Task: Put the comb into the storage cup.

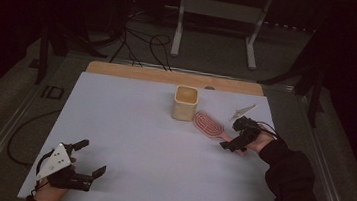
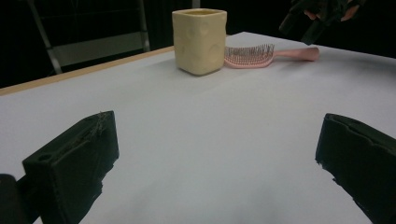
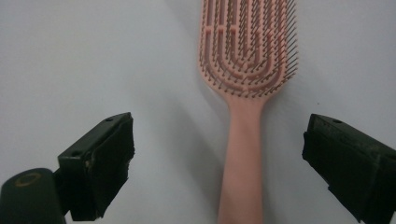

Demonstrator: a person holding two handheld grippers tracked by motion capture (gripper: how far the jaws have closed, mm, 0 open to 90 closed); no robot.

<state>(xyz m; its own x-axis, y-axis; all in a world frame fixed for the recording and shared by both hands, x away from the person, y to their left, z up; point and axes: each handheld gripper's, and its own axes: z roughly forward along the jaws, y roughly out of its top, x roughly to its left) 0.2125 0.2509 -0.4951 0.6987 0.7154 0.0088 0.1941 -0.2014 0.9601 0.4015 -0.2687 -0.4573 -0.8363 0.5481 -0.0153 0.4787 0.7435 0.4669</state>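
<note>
Resting low at the near left corner of the white-topped desk (image 1: 126, 145), the left tool (image 1: 93, 158) sits in the person's hand with its two black jaws spread wide and nothing between them. In the left gripper view those jaws frame only bare white surface, and they seem to sit just above it or on it; I cannot tell which.

Farther in and over on the right side, the right tool (image 1: 229, 145) hangs above the handle end of a pink plastic paddle hairbrush with dark bristles (image 1: 208, 125). Its jaws are parted as well, gripping nothing. The right gripper view looks straight down along them: the handle of the brush (image 3: 243, 154) runs up the middle of the gap, closer to the right-hand jaw than to the left-hand one, touching neither, and the bristled head lies beyond the jaw tips. The brush lies flat on the desk, bristles up, its handle pointing towards the person's right hand (image 1: 261, 143) and dark sleeve (image 1: 291, 180).

Just past the head of the brush stands a pale yellow, squarish cup with rounded corners (image 1: 185, 102), upright with its mouth open to the ceiling, set very close beside the brush head.

Beyond the desk's far wooden edge (image 1: 169, 76), black cables (image 1: 142, 44) trail over the floor near a grey metal frame (image 1: 220, 19).
</note>
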